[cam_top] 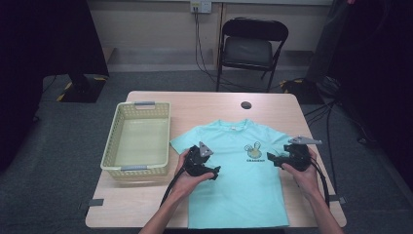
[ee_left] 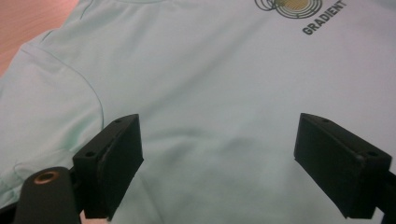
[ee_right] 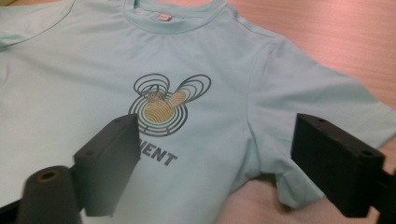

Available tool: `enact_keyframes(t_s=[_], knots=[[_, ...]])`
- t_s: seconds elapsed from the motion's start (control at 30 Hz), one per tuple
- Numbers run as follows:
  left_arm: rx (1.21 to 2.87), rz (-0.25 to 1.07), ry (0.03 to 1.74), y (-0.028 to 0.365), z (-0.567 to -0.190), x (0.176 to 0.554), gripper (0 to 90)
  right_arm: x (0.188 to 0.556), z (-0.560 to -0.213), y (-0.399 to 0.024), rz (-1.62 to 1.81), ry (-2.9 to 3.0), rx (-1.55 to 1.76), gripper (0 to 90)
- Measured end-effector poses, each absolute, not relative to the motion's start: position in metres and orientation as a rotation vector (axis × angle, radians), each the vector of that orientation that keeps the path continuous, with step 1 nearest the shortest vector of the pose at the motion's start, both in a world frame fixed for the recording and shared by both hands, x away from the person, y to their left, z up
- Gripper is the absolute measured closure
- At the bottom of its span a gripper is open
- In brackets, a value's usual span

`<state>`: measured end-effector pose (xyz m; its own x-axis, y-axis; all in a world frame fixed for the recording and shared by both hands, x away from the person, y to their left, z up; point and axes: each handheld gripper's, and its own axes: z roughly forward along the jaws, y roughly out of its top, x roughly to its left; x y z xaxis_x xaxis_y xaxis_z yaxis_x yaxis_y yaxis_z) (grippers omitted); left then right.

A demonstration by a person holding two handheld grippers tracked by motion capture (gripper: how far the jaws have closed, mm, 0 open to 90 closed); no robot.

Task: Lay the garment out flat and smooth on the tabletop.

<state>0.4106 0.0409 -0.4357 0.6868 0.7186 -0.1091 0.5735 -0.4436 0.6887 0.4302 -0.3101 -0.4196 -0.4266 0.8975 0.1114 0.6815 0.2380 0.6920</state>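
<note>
- A soft mint T-shirt (cam_top: pixel 243 170) lies flat on the pale wooden table (cam_top: pixel 209 100) — its hem is cut off at the near edge.
- Left gripper (cam_top: pixel 215 171) and right gripper (cam_top: pixel 271 161) hover over the shirt, blocky black jaws wide apart, gripping nothing.
- A ribbed yellow plastic basket (cam_top: pixel 113 141) sits left.

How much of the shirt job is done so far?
Done: the shirt lies flat, print side up, on the table. In hand: nothing; the left claw and right claw hover open above it. Left: no fold shows, and the basket beside it holds nothing.
</note>
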Motion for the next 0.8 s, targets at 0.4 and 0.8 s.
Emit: enact_keyframes(t_s=[0.4,0.8], knots=[[2.137,0.254,0.942,0.054,-0.429,0.377,15.1,0.401,-0.421,-0.303,0.967,2.199,1.505,16.8],[2.161,0.249,0.980,0.077,-0.427,0.354,14.8,0.373,-0.420,-0.302,0.925,2.171,1.497,15.9]])
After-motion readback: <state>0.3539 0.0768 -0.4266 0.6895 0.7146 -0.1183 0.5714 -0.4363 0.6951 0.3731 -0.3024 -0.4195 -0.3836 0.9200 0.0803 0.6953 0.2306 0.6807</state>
